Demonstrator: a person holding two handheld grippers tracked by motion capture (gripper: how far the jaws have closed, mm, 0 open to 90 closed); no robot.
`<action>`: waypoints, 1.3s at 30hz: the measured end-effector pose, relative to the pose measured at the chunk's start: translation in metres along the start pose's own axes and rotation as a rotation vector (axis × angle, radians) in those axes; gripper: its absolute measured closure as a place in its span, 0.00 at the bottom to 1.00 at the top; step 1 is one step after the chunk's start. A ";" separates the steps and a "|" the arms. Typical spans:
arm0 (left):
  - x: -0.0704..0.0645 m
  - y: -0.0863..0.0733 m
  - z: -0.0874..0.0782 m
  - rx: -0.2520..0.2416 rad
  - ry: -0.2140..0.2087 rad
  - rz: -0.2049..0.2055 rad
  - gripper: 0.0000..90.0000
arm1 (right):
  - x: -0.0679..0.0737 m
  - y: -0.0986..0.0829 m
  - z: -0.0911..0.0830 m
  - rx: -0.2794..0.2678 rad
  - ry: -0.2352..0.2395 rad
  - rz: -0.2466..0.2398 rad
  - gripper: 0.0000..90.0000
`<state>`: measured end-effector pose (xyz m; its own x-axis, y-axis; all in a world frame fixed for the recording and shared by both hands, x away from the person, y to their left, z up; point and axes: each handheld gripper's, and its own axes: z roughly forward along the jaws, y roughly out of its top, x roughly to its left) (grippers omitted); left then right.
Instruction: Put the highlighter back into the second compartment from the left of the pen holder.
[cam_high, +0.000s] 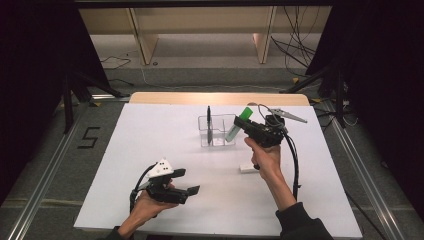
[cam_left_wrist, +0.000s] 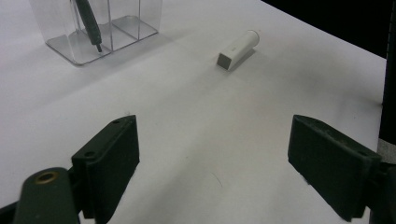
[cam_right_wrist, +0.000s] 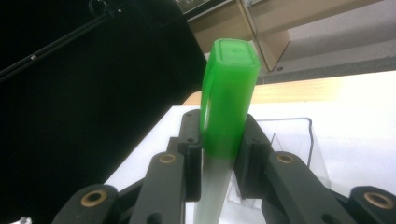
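- Broadly, the white table (cam_high: 150, 150) was the largest thing, with a bare wooden strip along its far edge; on the grey floor to its left a dark mark shaped like the figure 5 (cam_high: 88, 137) could be read, and no other writing was legible.
- Beyond the table stood pale wooden furniture legs (cam_high: 145, 40), with loose cables lying on the floor near them.
- Next, the clear organiser (cam_high: 216, 131), a see-through box split into compartments, stood on the far middle of the table; a black pen (cam_high: 209, 122) stood upright in its left compartment, tip down as the left gripper view showed.
- The right gripper (cam_high: 246, 125), held up by the person's right hand (cam_high: 265, 160), hung just beside the organiser's right end, its jaws pinched on the green marker (cam_right_wrist: 229, 107).
- That marker had a green cap and a pale, frosted barrel; it was tilted, cap uppermost, with its lower end at the organiser's right compartment, though whether it was inside could not be told.
- The left gripper (cam_high: 186, 181) rested low at the near left of the table, well apart from the organiser, its jaws spread wide and holding nothing.
- Smallest, a white marker (cam_left_wrist: 237, 49) lay flat on the table near the right hand, untouched.
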<state>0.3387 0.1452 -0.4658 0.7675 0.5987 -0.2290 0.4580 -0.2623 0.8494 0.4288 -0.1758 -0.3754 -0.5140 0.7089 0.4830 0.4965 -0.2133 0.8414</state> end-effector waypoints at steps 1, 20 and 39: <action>0.000 0.000 0.000 -0.001 0.000 0.000 0.18 | 0.000 0.001 0.001 0.000 -0.002 0.001 0.84; -0.001 0.000 0.000 -0.009 -0.002 -0.007 0.18 | -0.007 0.023 0.037 0.017 -0.084 -0.021 0.84; 0.000 0.000 0.000 -0.007 -0.004 -0.005 0.18 | -0.013 0.032 0.067 0.040 -0.138 -0.010 0.84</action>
<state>0.3388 0.1451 -0.4665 0.7670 0.5971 -0.2350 0.4586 -0.2540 0.8516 0.4983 -0.1473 -0.3709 -0.4192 0.7975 0.4339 0.5203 -0.1807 0.8347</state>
